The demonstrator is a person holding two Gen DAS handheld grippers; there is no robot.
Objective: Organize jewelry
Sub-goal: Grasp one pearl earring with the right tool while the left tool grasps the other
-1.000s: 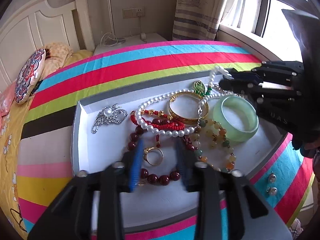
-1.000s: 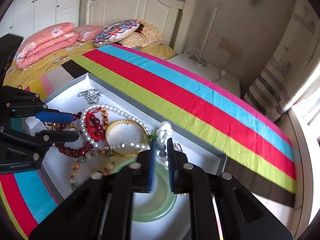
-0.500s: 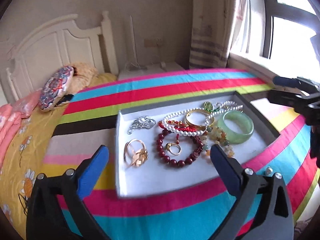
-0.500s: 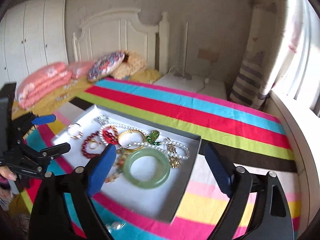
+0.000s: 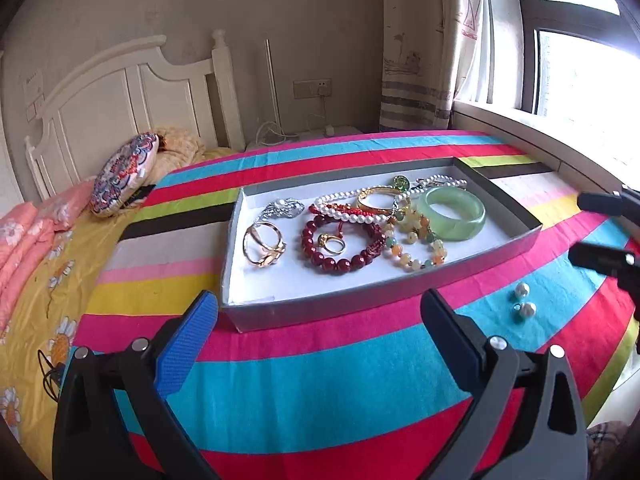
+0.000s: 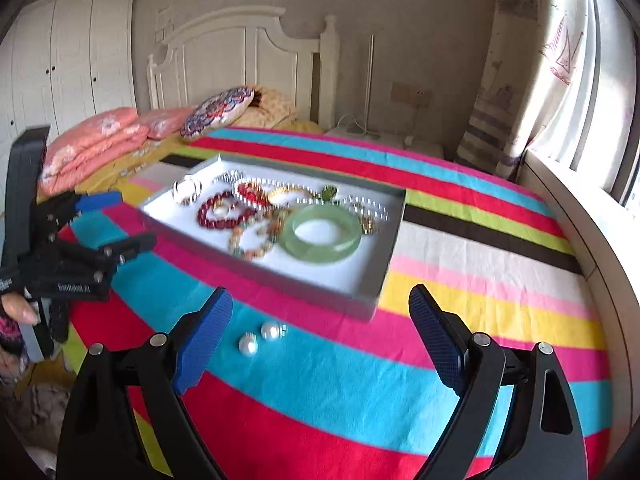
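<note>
Both the left hand-held gripper (image 5: pixel 318 314) and the right hand-held gripper (image 6: pixel 320 312) are spread wide and empty, their jaws having just been opened. The jewelry is heaped in the gray tray (image 5: pixel 360 306) on the bed; two pearl earrings (image 6: pixel 262 338) lie outside, near the tray's right front corner. These could be rolled off the striped cover (image 6: pixel 320 380), or the tangled strands dragged out together.

Home bedroom: bed (image 5: pixel 304 364), headboard (image 5: pixel 120 92), wardrobe (image 6: pixel 76 60).

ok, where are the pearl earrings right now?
The pearl earrings lie on the striped blanket outside the tray, just off its near edge; in the right wrist view they sit low and left of centre.
</note>
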